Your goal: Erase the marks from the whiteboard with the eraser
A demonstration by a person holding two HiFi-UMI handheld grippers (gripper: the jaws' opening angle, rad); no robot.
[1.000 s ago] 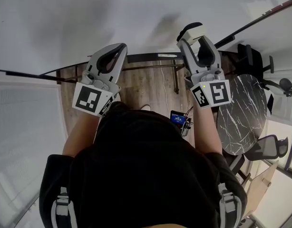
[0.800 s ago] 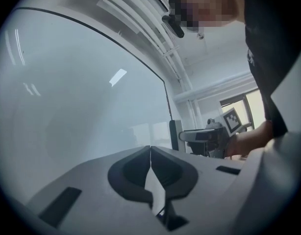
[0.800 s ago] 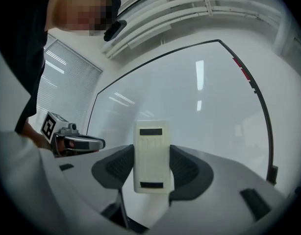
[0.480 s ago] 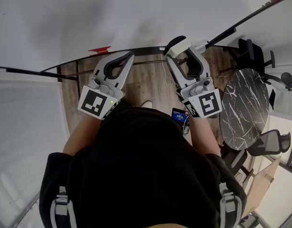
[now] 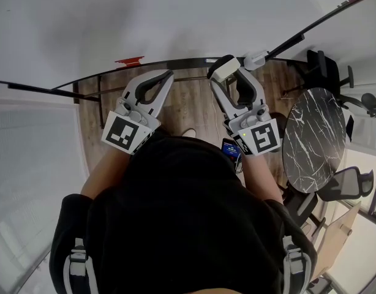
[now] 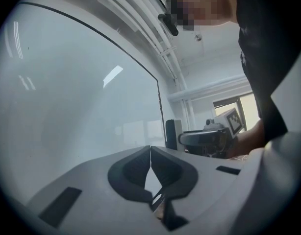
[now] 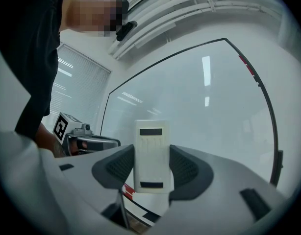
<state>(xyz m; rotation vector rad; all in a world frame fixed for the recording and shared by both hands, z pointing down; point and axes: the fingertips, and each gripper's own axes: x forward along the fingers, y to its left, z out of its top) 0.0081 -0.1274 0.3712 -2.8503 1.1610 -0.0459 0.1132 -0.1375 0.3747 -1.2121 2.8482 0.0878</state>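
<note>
The whiteboard (image 5: 176, 17) fills the top of the head view and looks blank apart from faint grey smudges. It also fills the left gripper view (image 6: 77, 102) and the right gripper view (image 7: 199, 106). My right gripper (image 5: 225, 70) is shut on a white eraser (image 5: 221, 65) near the board's lower edge. In the right gripper view the eraser (image 7: 151, 165) stands upright between the jaws of my right gripper (image 7: 152, 149). My left gripper (image 5: 170, 73) hovers beside it to the left. Its jaws (image 6: 150, 150) are shut with nothing in them.
A red marker (image 5: 130, 60) and a white object (image 5: 255, 59) lie on the board's tray (image 5: 188, 62). A round marble table (image 5: 313, 143) and office chairs (image 5: 350, 188) stand at the right. The wooden floor (image 5: 194, 109) lies below, and window blinds (image 5: 35, 164) are at the left.
Both grippers have dropped from the board face towards its lower edge. The right one, with the eraser, has also moved left. The red marker has come into view.
</note>
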